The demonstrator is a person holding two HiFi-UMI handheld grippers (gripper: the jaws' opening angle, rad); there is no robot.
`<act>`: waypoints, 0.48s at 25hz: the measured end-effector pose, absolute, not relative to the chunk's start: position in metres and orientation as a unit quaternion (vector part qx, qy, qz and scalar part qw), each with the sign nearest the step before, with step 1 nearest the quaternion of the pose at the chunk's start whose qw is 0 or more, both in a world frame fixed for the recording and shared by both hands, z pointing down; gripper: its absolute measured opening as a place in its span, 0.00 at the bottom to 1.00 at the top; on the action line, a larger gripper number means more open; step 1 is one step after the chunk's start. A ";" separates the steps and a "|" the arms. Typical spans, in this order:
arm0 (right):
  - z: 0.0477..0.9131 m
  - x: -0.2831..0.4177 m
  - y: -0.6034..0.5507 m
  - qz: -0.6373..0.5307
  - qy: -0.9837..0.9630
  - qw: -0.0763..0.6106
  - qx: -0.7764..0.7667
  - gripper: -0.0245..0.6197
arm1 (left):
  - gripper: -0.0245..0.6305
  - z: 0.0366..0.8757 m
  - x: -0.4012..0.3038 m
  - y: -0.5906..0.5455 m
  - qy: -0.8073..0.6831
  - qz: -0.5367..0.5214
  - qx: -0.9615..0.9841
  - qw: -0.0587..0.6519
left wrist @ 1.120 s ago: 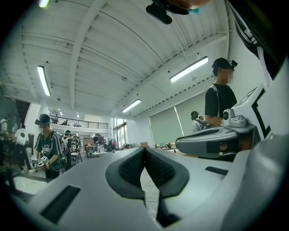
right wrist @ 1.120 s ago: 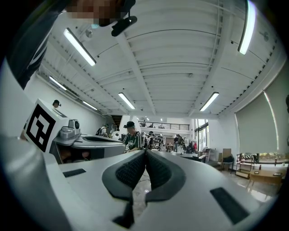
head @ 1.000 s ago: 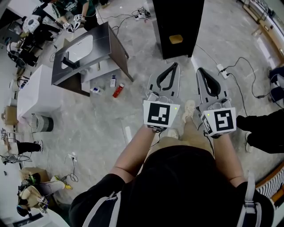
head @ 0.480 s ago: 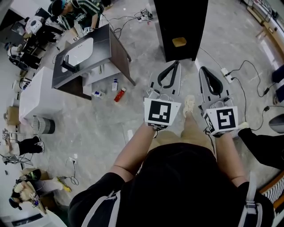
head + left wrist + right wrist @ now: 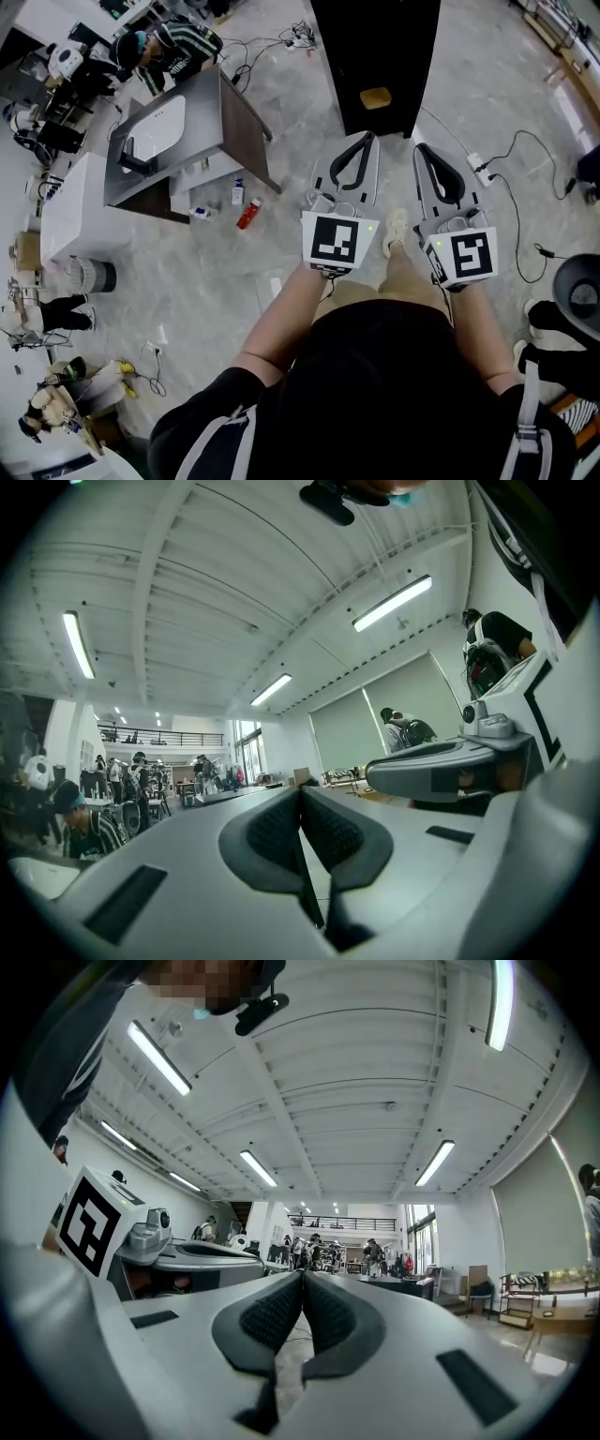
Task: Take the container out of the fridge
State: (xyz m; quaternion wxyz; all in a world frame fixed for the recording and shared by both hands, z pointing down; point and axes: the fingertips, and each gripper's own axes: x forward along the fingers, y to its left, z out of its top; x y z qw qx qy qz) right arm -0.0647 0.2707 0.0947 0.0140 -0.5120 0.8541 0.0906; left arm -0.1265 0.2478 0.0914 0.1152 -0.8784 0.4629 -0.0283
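A tall black fridge-like cabinet [image 5: 375,56] stands ahead on the floor, its front closed, with an orange-yellow patch [image 5: 375,97] low on it. No container shows in any view. My left gripper [image 5: 364,137] is held out level toward the cabinet, short of it, shut with nothing between the pads. My right gripper [image 5: 420,148] is beside it, also shut and empty. In the left gripper view the pads [image 5: 300,791] meet, with the right gripper [image 5: 441,772] alongside. The right gripper view shows closed pads [image 5: 303,1277] and the left gripper [image 5: 187,1262].
A dark sink cabinet [image 5: 239,112] stands at the left, with a red bottle [image 5: 248,214] and a white one [image 5: 237,192] on the floor by it. A power strip [image 5: 478,165] with cables lies at the right. A black round bin [image 5: 581,295] is far right. People stand far left.
The person has walked toward the black cabinet, which now sits a little nearer. Both grippers stay shut side by side. A black bin has come into view at the right.
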 end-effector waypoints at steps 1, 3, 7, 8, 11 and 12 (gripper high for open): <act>0.093 -0.060 0.258 0.089 0.854 0.017 -0.512 0.09 | 0.07 0.091 -0.124 0.235 0.465 -0.031 -0.878 0.114; 0.087 -0.050 0.230 0.087 0.854 0.023 -0.513 0.09 | 0.07 0.090 -0.116 0.207 0.467 -0.036 -0.876 0.113; 0.076 -0.026 0.180 0.084 0.855 0.030 -0.511 0.09 | 0.07 0.082 -0.090 0.161 0.461 -0.040 -0.879 0.111; 0.074 -0.020 0.169 0.085 0.856 0.030 -0.510 0.09 | 0.07 0.080 -0.084 0.150 0.458 -0.039 -0.881 0.111; 0.070 -0.004 0.130 0.082 0.856 0.032 -0.509 0.09 | 0.07 0.075 -0.070 0.110 0.460 -0.041 -0.880 0.110; 0.070 0.001 0.116 0.079 0.856 0.034 -0.509 0.09 | 0.07 0.076 -0.066 0.095 0.461 -0.043 -0.880 0.110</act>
